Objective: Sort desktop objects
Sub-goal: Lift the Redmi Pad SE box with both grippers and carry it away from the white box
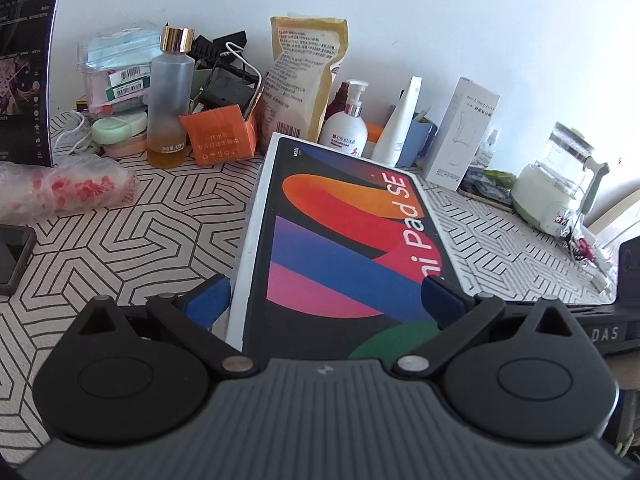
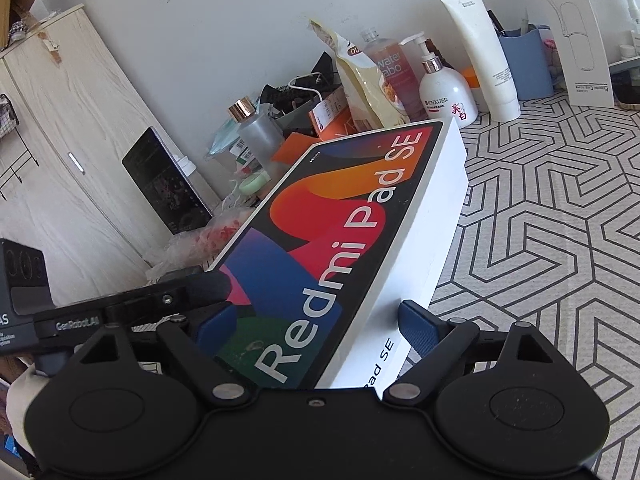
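Observation:
A white Redmi Pad SE box with a colourful lid fills the middle of both views; it also shows in the right wrist view, tilted above the patterned table. My left gripper is shut on the box's near end, one blue pad on each side. My right gripper is shut on the same box, one blue pad on the lid and one on the white side. The left gripper's body shows at the left of the right wrist view.
Along the wall stand a frosted bottle, an orange carton, a yellow pouch, a pump bottle, a white tube and a white box. A kettle is at right, a tablet at left.

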A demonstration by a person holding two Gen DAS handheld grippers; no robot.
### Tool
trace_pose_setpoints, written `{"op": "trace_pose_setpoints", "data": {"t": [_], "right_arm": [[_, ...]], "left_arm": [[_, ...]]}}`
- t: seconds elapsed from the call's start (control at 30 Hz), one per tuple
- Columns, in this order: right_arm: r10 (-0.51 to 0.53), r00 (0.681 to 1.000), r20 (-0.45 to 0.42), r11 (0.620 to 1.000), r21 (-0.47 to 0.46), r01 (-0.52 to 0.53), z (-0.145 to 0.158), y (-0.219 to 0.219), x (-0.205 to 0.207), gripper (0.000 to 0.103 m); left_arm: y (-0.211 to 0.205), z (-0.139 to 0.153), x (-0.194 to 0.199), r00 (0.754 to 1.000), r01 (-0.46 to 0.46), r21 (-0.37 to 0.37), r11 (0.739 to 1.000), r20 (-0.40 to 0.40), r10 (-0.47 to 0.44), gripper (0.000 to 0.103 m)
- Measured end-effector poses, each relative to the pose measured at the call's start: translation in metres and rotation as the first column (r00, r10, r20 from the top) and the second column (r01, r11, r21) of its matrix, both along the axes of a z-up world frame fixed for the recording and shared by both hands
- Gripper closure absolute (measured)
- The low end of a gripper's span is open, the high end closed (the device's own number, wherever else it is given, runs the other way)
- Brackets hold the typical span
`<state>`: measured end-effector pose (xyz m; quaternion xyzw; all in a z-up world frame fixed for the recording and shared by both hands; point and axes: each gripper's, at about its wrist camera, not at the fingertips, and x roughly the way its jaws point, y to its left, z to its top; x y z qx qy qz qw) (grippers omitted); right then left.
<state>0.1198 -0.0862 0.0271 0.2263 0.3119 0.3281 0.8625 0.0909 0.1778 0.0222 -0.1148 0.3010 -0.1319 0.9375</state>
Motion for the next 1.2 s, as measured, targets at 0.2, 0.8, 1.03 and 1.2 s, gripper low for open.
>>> {"op": "trace_pose_setpoints", "data": {"t": [0.2, 0.8, 1.03, 1.2], "right_arm": [[-0.025, 1.0, -0.008, 1.0, -0.005, 0.024, -0.005, 0.002, -0.006, 0.011], [-0.053, 0.992, -0.112, 0.997, 0.057, 0.06, -0.03, 0.002, -0.01, 0.011], [-0.068, 0.997, -0.045, 0.992, 0.1, 0.072, -0.016, 0.0, -0.022, 0.011], [-0.075, 0.997, 0.033, 0.987, 0.148, 0.069, -0.004, -0.004, -0.033, 0.016]], "left_arm": [[0.008, -0.006, -0.016, 1.0, 0.003, -0.047, 0.999, 0.0, -0.003, 0.0], [0.022, -0.018, -0.041, 0.999, -0.046, -0.034, 0.998, 0.017, 0.047, 0.0], [0.012, -0.023, -0.04, 1.0, -0.007, -0.021, 1.0, 0.023, 0.008, 0.0], [0.006, -0.02, -0.035, 0.999, -0.033, 0.028, 0.999, 0.03, 0.032, 0.0]]}}
